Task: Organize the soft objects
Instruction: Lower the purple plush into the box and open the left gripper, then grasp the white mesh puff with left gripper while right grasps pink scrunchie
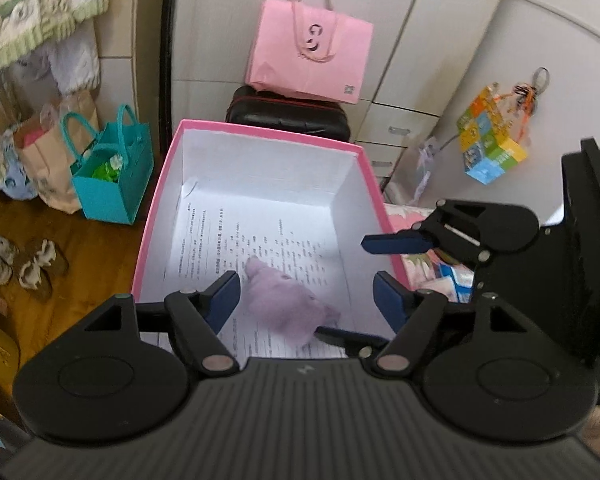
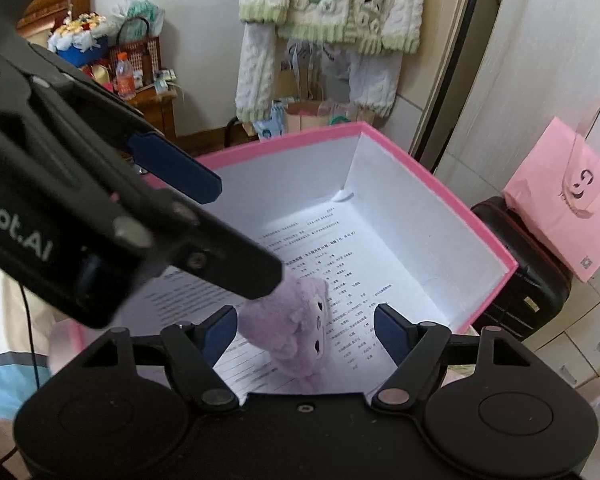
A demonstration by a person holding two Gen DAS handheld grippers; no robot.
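A lilac plush toy (image 1: pixel 284 308) (image 2: pixel 296 320) lies on a printed sheet on the floor of a pink box (image 1: pixel 260 130) (image 2: pixel 440 184) with white inner walls. My left gripper (image 1: pixel 308 298) hovers over the toy with its blue pads apart, one on each side of the plush, neither pressing it. My right gripper (image 2: pixel 306 328) stands open the same way over the toy. Each gripper shows in the other's view: the right one's fingers (image 1: pixel 392 242) reach in from the right, and the left one's fingers (image 2: pixel 180 168) come in from the upper left and hide part of the toy.
Behind the box stands a black case (image 1: pixel 288 114) with a pink paper bag (image 1: pixel 312 60) on it, against white cabinets. A teal bag (image 1: pixel 112 176), a brown paper bag (image 1: pixel 48 160) and slippers (image 1: pixel 16 264) sit on the wooden floor at left. A knitted sweater (image 2: pixel 332 4) hangs above.
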